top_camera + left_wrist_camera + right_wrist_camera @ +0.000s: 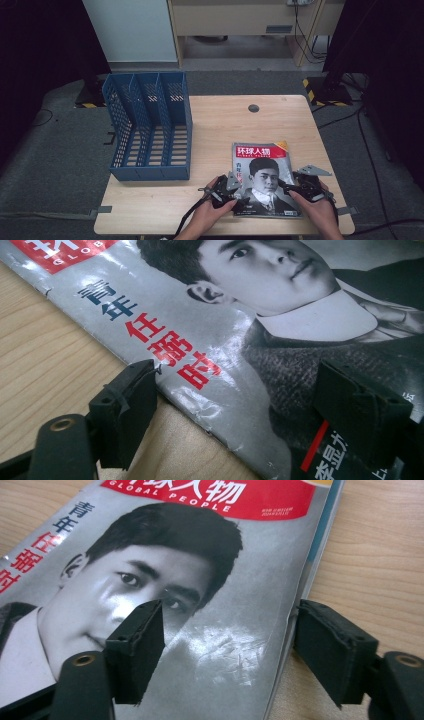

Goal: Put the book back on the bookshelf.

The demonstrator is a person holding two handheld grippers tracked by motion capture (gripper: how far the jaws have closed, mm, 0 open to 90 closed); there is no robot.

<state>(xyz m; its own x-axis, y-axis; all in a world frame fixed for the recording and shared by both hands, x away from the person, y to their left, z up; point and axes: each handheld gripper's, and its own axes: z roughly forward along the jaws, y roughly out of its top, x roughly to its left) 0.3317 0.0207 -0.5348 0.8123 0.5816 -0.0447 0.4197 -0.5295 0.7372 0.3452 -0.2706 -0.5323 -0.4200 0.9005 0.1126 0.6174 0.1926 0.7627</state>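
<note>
A: Where is the magazine [265,177] lying?

B: It is lying flat on the wooden table [220,125], in the near right part, with its red title band pointing away from the person. A black-and-white portrait is covering most of the front, and red and blue characters are running down the spine side.

A: And the left gripper [226,192]?

B: It is sitting at the magazine's near left edge. In the left gripper view its 2 jaws are standing apart and straddling that edge: 1 is resting over the bare wood just beside the spine, touching or nearly touching the cover's edge, and the other is hanging over the portrait's dark jacket. Neither pad is pressing the paper, as far as I can tell.

A: The right gripper [300,189]?

B: It is working at the magazine's right edge. In the right gripper view its jaws are also standing apart, 1 over the face on the cover and 1 just outside the page edge above the wood. The page edge is lying between them, not pinched.

A: Anything else on the table?

B: A blue mesh file holder [150,127] with 3 compartments is standing at the left, well apart from the magazine. A small round hole [253,108] is showing near the far edge. Both of the person's hands are coming in from the bottom of the high view.
</note>
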